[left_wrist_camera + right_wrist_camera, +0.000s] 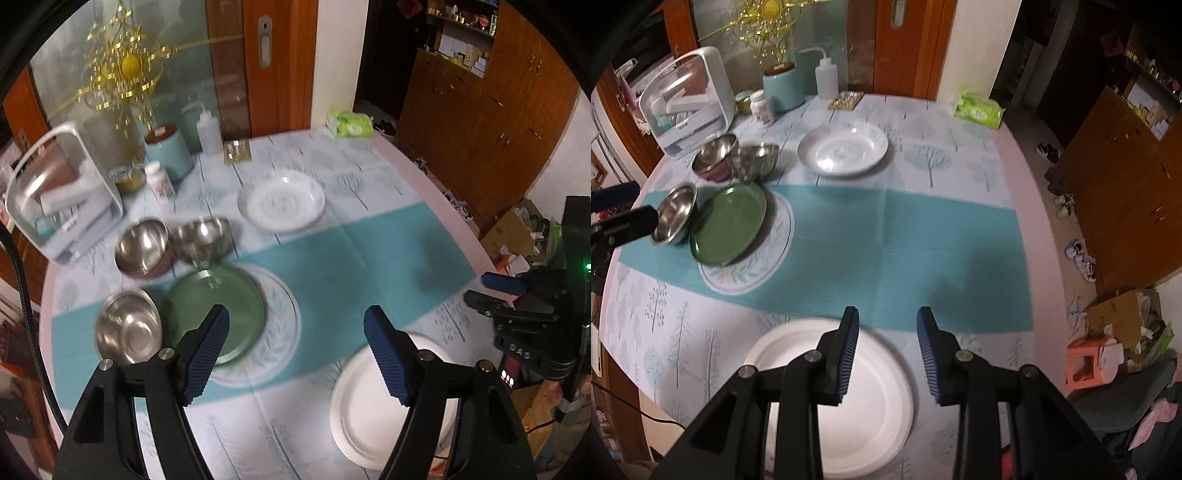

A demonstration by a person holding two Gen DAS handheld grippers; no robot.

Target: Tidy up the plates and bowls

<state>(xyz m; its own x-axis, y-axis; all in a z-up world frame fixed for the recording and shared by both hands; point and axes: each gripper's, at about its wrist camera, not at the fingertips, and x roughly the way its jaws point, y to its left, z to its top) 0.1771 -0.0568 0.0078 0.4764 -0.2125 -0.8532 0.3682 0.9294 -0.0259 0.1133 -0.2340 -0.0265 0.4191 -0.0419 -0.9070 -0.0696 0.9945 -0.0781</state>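
Observation:
A green plate (218,314) (729,223) lies on a larger patterned plate (284,325) (772,254) at the table's left. Three steel bowls stand around it: one beside the green plate (127,326) (674,214), one stacked in a pink bowl (142,245) (714,157), one tilted (201,240) (753,160). A white deep plate (282,203) (844,149) sits further back. A plain white plate (373,406) (849,398) lies at the near edge. My left gripper (295,354) is open and empty above the cloth. My right gripper (888,354) is open above the white plate's far rim; it also shows in the left wrist view (487,291).
The round table has a tree-print cloth with a teal band (905,236). At the back stand a white storage box (687,99), a teal canister (781,88), a squeeze bottle (825,77), a pill bottle (761,107) and a green tissue pack (979,110). Wooden cabinets and floor clutter lie to the right.

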